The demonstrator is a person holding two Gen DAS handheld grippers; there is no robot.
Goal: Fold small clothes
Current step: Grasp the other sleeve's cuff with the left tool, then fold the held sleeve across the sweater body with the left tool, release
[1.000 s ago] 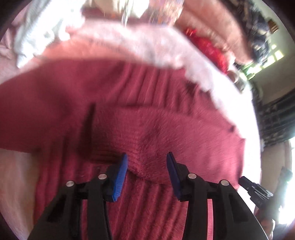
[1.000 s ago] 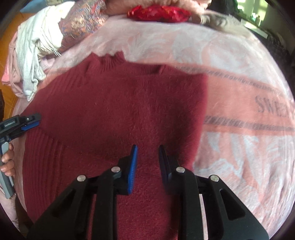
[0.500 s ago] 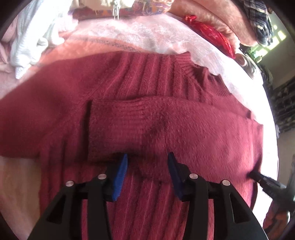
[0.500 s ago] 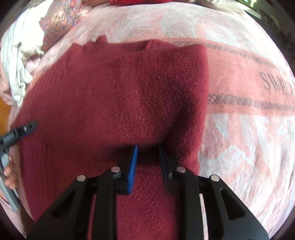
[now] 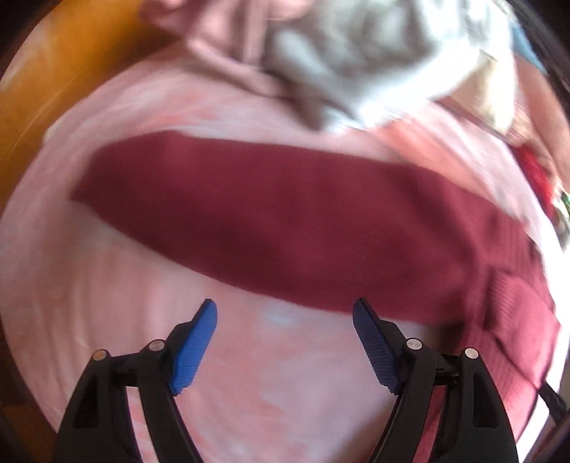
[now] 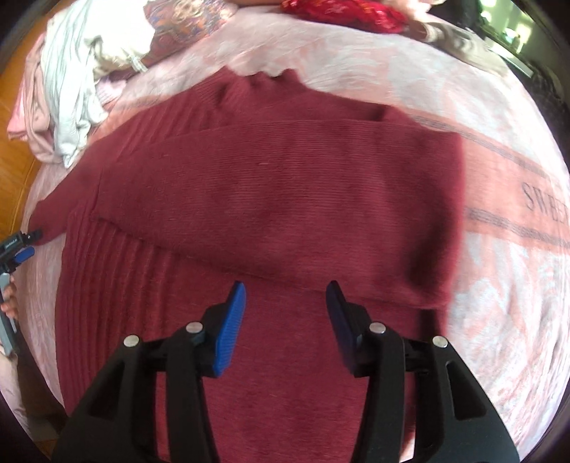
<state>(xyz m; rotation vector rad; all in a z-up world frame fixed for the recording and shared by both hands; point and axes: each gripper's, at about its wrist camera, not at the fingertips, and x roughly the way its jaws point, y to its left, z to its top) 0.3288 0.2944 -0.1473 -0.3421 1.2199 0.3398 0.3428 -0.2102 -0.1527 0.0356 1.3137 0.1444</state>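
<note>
A dark red knitted sweater (image 6: pixel 278 199) lies flat on the pink bedspread (image 6: pixel 498 285), its right sleeve folded across the chest. Its left sleeve (image 5: pixel 270 217) stretches out sideways in the blurred left wrist view. My left gripper (image 5: pixel 285 317) is open and empty, just short of that sleeve, over the bedspread (image 5: pixel 267 391). It shows at the left edge of the right wrist view (image 6: pixel 21 245), by the sleeve's cuff. My right gripper (image 6: pixel 285 295) is open and empty above the sweater's lower body, just below the folded sleeve.
A pile of white and pink clothes (image 6: pixel 71 92) lies at the bed's far left corner, also in the left wrist view (image 5: pixel 356 60). A red patterned cloth (image 6: pixel 342 14) lies at the far edge. Orange wooden floor (image 5: pixel 53 89) shows beyond the bed's left side.
Both grippers have opened wider. My right gripper let go of the folded sleeve and drew back. My left gripper swung left, off the sweater's body, toward the outstretched left sleeve.
</note>
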